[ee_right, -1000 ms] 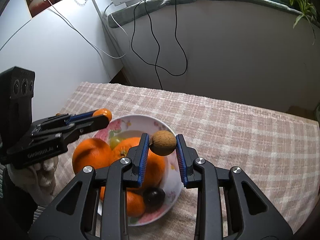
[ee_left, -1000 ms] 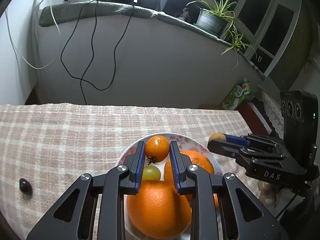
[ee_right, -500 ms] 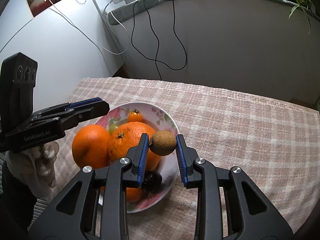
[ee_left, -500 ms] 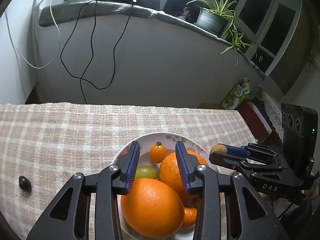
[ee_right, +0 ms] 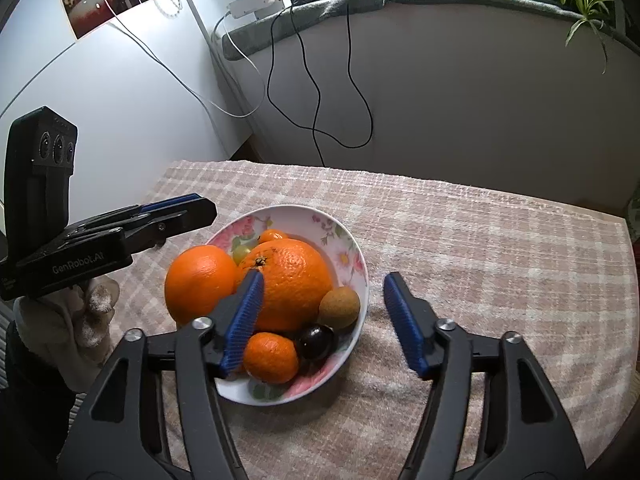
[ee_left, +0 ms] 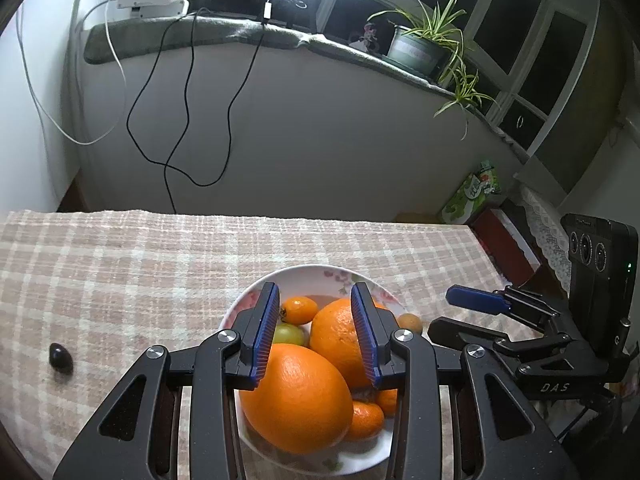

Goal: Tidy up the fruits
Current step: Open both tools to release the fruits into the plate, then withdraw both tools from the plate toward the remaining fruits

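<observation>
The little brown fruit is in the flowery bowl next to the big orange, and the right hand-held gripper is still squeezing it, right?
Not quite. The right wrist view shows the right hand-held gripper open, its jaws having just opened, empty. The little brown fruit does lie in the flowery bowl next to the big orange.

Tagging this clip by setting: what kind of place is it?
Most likely a room in a home, at night. A table under a checked cloth holds a floral fruit bowl, and behind it a windowsill carries a potted spider plant beneath dark windows.
</observation>
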A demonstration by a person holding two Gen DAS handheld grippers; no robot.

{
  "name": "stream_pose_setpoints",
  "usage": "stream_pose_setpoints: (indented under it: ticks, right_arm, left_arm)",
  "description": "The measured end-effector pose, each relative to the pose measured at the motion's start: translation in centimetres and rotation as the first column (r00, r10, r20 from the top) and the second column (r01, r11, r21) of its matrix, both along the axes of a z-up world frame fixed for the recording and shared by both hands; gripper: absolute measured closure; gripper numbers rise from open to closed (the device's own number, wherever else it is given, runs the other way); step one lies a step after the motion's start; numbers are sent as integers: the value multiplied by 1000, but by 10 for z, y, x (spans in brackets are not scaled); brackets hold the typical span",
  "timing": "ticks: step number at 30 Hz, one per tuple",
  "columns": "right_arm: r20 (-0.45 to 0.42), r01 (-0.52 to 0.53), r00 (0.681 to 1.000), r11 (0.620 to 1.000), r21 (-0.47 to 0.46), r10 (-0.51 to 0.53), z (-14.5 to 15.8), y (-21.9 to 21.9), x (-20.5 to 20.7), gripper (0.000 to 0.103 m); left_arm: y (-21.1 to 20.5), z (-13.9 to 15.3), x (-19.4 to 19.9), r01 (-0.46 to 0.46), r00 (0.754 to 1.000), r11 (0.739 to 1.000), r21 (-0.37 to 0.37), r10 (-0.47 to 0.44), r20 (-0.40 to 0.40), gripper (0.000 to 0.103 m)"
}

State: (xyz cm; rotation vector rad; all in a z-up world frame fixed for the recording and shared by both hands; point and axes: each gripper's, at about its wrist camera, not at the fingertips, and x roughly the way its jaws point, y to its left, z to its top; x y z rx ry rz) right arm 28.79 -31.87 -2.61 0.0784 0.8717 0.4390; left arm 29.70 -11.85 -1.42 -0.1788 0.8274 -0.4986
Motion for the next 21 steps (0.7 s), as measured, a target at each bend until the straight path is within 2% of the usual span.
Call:
stream_pose_setpoints:
  ticks: [1, 3, 5, 6, 9, 14, 21]
  right_arm:
    - [5, 3, 1000, 1000, 0, -3, 2, 0, -2, 33]
    - [13, 4, 1000, 1000, 4, -5, 5, 0, -6, 32]
    - [23, 9, 1000, 1000, 2, -9, 7, 1, -9, 23]
    - [30, 10, 999, 1000, 3, -10, 9, 1, -11, 21]
    - [50, 10, 999, 1000, -2, -10, 15, 3, -19, 21]
    - [69, 14, 998, 1000, -19, -13, 20, 4, -28, 21]
    - [97, 6, 995, 1000, -28, -3, 29, 10, -40, 21]
  left_arm:
    - [0, 1, -2, -1, 1000, 1000, 1, 1, 3, 64]
    - [1, 3, -6, -4, 1000, 1000, 8, 4, 12, 54]
    - [2, 7, -12, -11, 1000, 1000, 13, 11, 26, 47]
    - [3, 8, -15, -15, 999, 1000, 14, 15, 33, 41]
    - [6, 15, -23, -36, 998, 999, 18, 35, 61, 32]
    - [8, 26, -41, -58, 991, 996, 63, 50, 126, 27]
    - [13, 43, -66, -86, 976, 992, 95, 65, 209, 27]
